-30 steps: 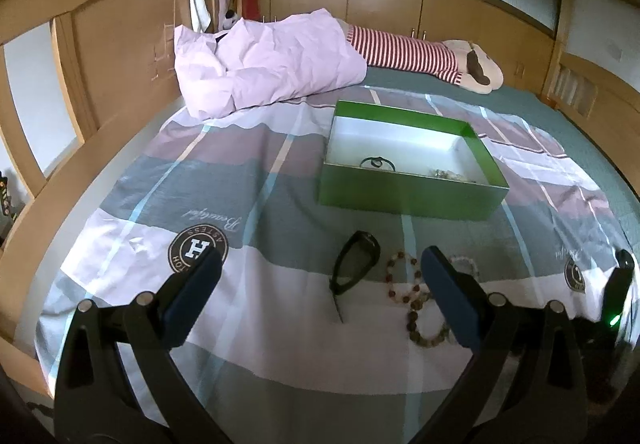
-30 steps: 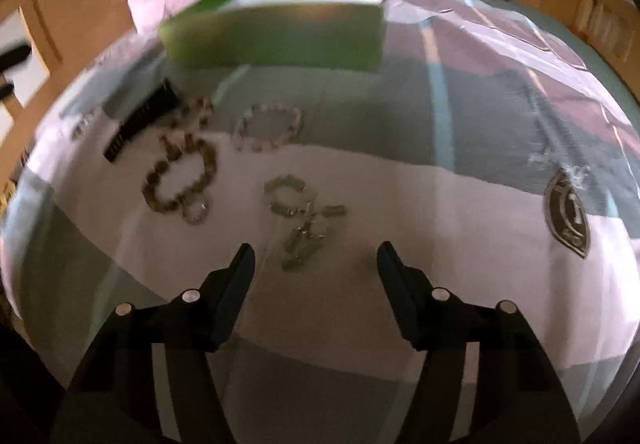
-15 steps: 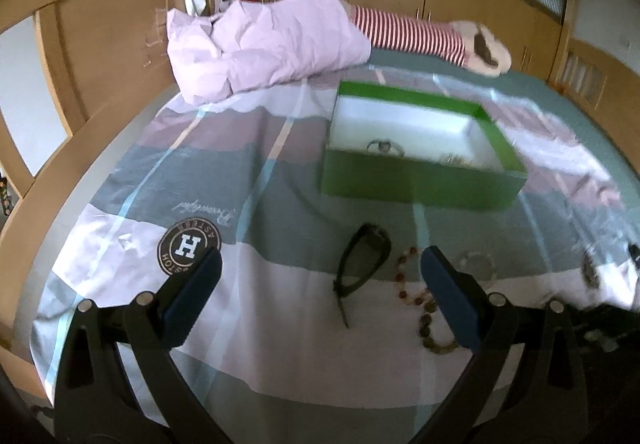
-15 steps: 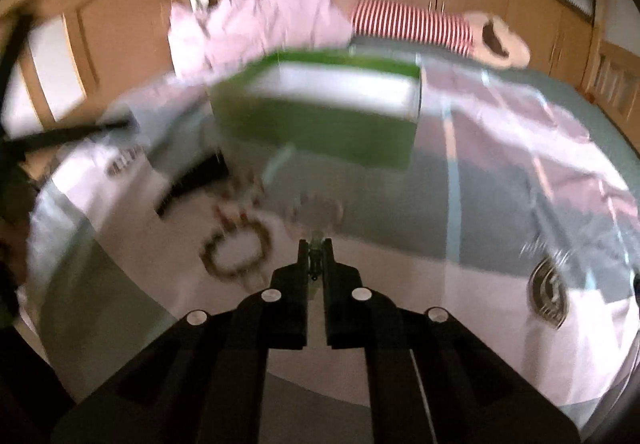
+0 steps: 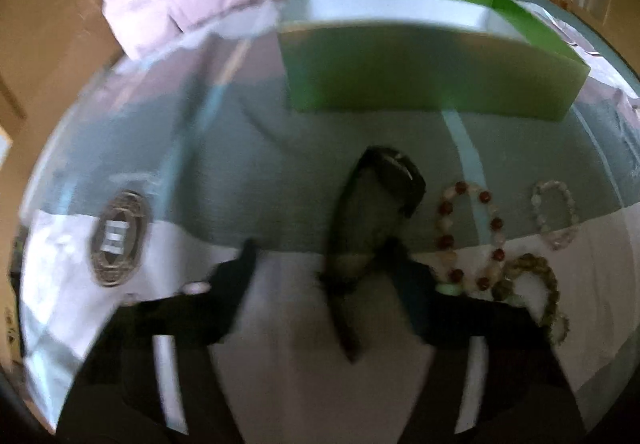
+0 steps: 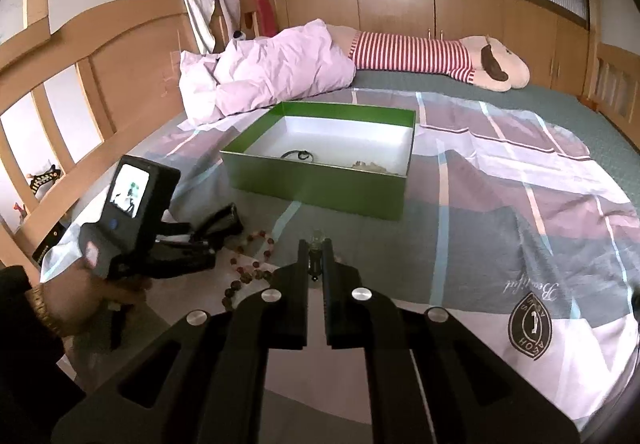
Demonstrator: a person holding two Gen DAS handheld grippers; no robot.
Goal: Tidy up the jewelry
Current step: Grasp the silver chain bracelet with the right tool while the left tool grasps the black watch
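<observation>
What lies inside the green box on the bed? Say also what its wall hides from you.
Inside the green box, on its white floor, lie a dark ring-shaped piece and a pale heap of jewelry. The near wall hides the floor strip just behind it.

Green box (image 6: 320,185), open, white inside, beyond both jaws; holds a dark ring (image 6: 297,155) and a pale chain (image 6: 370,165). Black band (image 5: 376,211), looped, its lower end between the left jaws. Red-and-white bead bracelet (image 5: 468,236), clear one (image 5: 554,213), olive one (image 5: 536,284): right of those jaws. Small metal piece (image 6: 316,254): pinched in the right jaws.
</observation>
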